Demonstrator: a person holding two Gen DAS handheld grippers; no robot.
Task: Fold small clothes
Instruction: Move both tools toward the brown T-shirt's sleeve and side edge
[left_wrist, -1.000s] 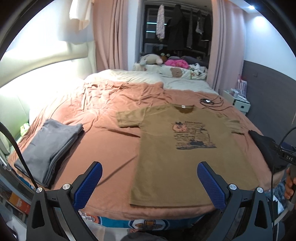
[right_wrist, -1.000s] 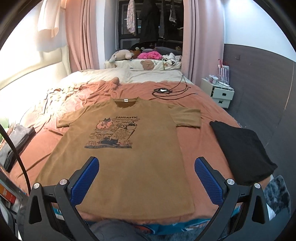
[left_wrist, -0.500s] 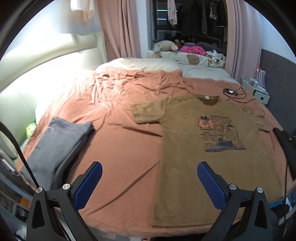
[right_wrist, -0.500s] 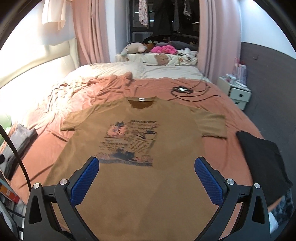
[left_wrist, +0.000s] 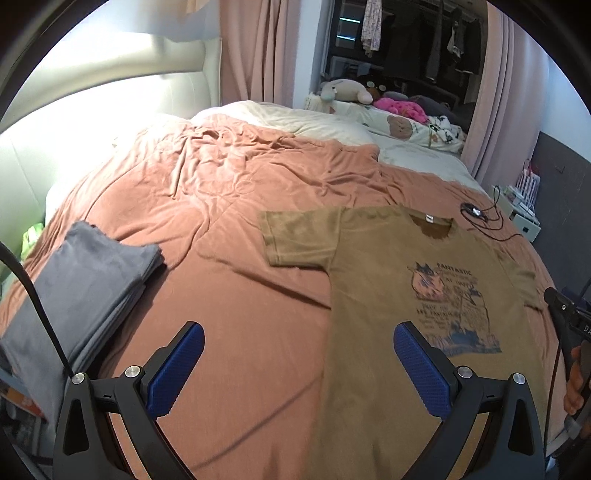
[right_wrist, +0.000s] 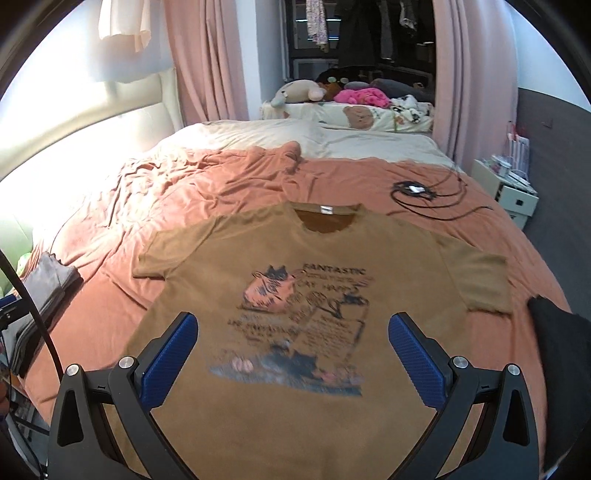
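Observation:
A brown T-shirt (left_wrist: 402, 332) (right_wrist: 369, 240) with a printed cat picture lies flat, front up, on the salmon-pink bedcover (left_wrist: 229, 206) (right_wrist: 207, 177), collar towards the pillows. My left gripper (left_wrist: 297, 360) hovers open over the shirt's left side edge, below its left sleeve (left_wrist: 301, 236). Above the shirt's printed middle my right gripper (right_wrist: 291, 350) hangs open, nothing between its blue pads. The shirt's hem is out of sight under both grippers.
A folded grey garment (left_wrist: 74, 288) (right_wrist: 44, 291) lies at the bed's left edge. A folded black garment (right_wrist: 557, 354) sits at the right edge. Black cables (right_wrist: 424, 195) lie beyond the collar. Pillows and soft toys (right_wrist: 354, 99) are at the far end, a white nightstand (right_wrist: 513, 192) right.
Both grippers have moved forward over the bed and lower, so the shirt looks larger. The left one also shifted left, towards the shirt's left edge. Both stayed open.

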